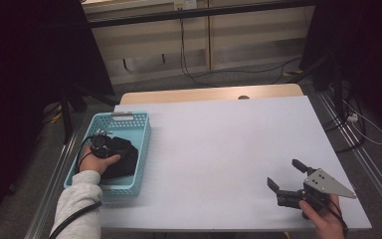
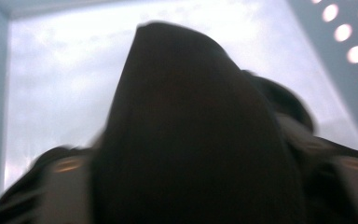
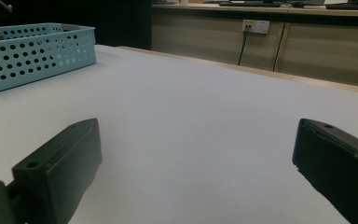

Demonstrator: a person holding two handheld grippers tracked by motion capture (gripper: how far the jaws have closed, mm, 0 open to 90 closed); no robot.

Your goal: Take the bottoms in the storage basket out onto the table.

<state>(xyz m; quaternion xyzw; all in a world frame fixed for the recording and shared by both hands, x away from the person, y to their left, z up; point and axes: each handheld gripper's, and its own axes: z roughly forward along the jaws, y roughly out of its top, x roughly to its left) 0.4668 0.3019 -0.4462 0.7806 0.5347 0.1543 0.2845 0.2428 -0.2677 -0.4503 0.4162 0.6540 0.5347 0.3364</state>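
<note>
While the high view has the left gripper (image 1: 101, 146) down inside the blue basket (image 1: 140, 130) on a black garment (image 1: 123, 158), its own view shows dark cloth (image 2: 191, 140) bunched between the jaws; whether they pinch it, I can't tell. Right gripper (image 3: 196, 158) rests wide open, empty, on the white table (image 3: 191, 93). Close fully on the fold before lifting, and clear the basket wall.

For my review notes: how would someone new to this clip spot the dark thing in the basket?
Start at the pale table. At its near left edge sits a light blue perforated basket. Inside lies a black cloth-like bundle, the one dark item there, with the left tool lowered onto it.
</note>
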